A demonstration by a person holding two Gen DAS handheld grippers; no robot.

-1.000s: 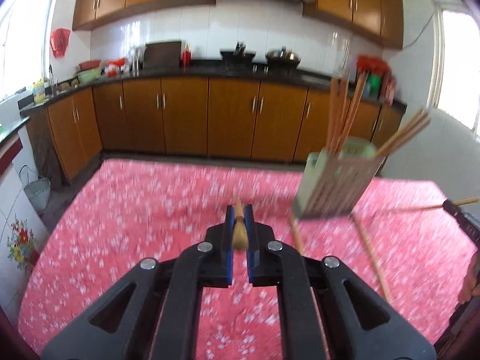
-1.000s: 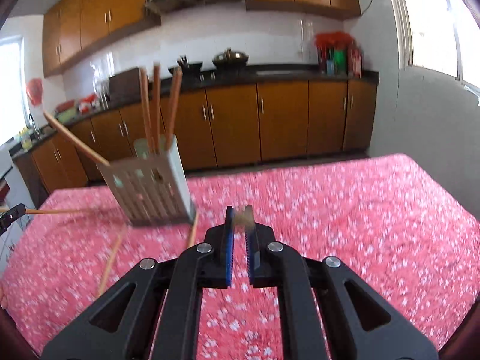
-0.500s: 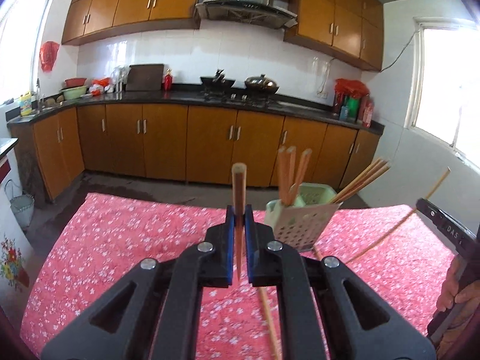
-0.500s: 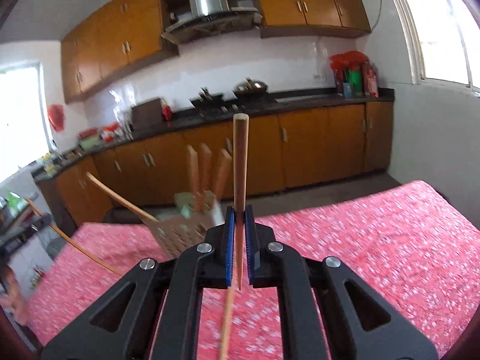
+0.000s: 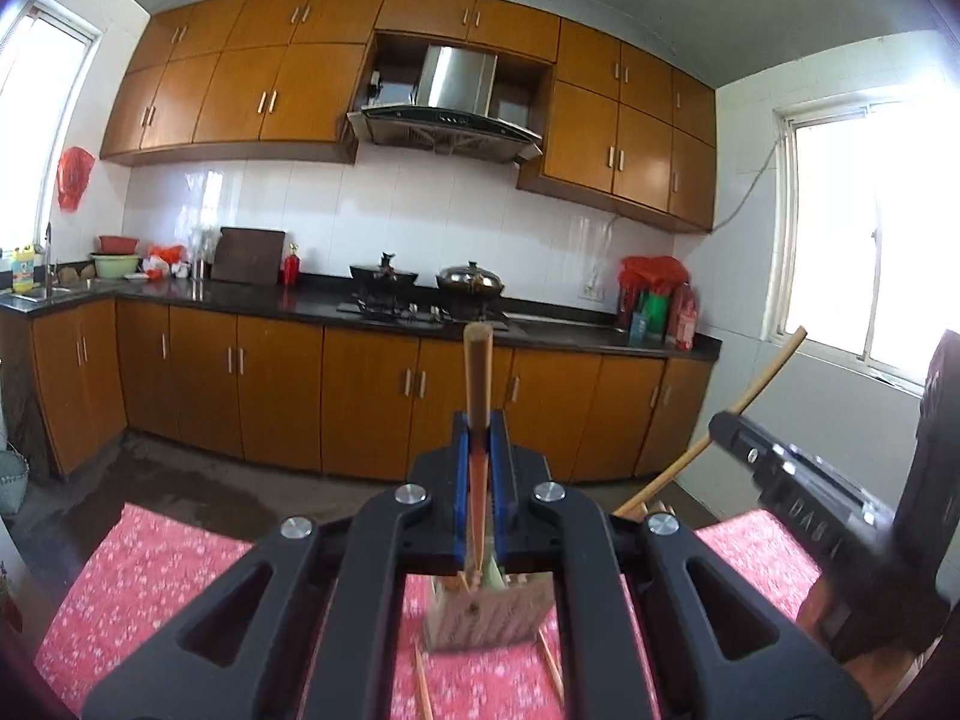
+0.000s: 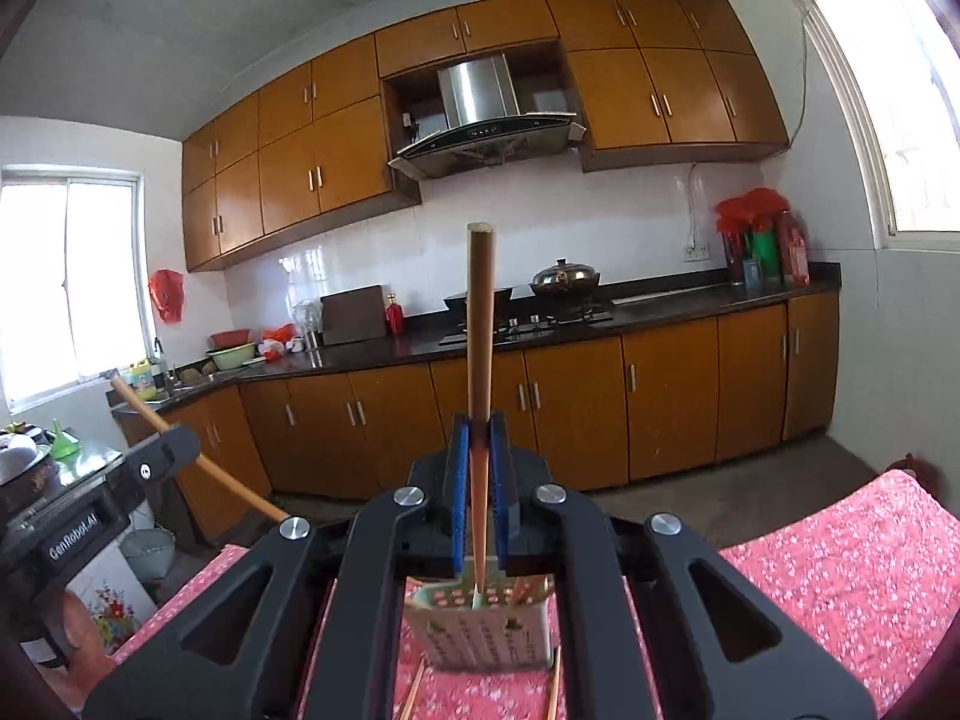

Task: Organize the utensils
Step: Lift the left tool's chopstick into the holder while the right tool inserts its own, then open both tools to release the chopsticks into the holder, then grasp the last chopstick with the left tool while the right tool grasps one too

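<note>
Each claw, left (image 5: 478,468) and right (image 6: 478,468), clamps one chopstick above the part-filled holder (image 6: 480,630); loose chopsticks (image 5: 423,684) remain on the worktop (image 6: 840,570).

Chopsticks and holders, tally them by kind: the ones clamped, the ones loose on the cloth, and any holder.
Clamped chopsticks: 2, left chopstick in left gripper, right chopstick in right gripper
Loose chopsticks on tablecloth: 2
Chopstick holder: 1
Total: 5; chopsticks inside the holder mostly hidden, uncounted.

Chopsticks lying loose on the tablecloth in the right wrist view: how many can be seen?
2: one chopstick left of the holder, another chopstick right of it. The gripper body may hide more.
</note>
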